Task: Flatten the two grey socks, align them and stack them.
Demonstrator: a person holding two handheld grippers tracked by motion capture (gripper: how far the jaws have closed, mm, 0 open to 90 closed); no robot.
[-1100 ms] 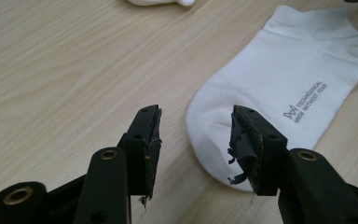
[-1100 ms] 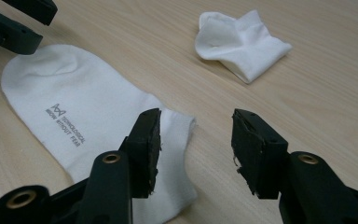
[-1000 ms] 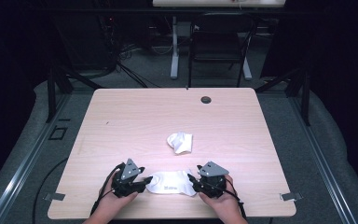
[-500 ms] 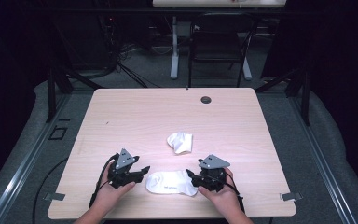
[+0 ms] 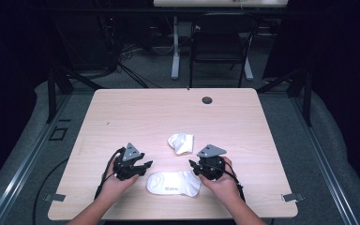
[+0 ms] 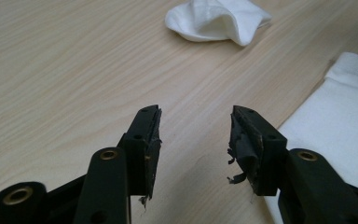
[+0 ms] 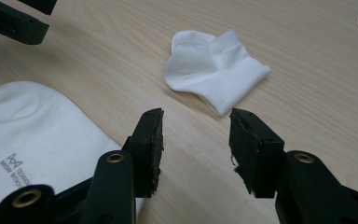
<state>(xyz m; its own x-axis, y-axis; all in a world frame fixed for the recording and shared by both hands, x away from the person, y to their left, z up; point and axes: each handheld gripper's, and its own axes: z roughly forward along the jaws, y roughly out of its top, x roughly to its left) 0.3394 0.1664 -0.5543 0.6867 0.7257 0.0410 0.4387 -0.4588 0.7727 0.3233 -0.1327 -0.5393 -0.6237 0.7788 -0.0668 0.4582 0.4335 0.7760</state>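
Compared with a second back, the flat white sock (image 5: 174, 183) had been let go and left lying near the near edge of the table (image 5: 136, 112), between the two hands. Back then both grippers were pressed right up against its ends; now each had been pulled away from it. The left gripper (image 5: 143, 167) was seen just off the sock's left end, no longer touching it, and the right gripper (image 5: 194, 165) had been lifted a bit and swung toward the far side, up by the sock's right end.

Both sets of jaws had been opened wide half a second ago and had just been closing again. They were caught parted at a middling width with nothing between them, only bare wood showing in the gap in each gripper view.

The crumpled sock (image 5: 181, 143) was left exactly where it had been, a little farther out on the table, just beyond the flat one. In the right gripper view it was lined up just past the jaw tips.
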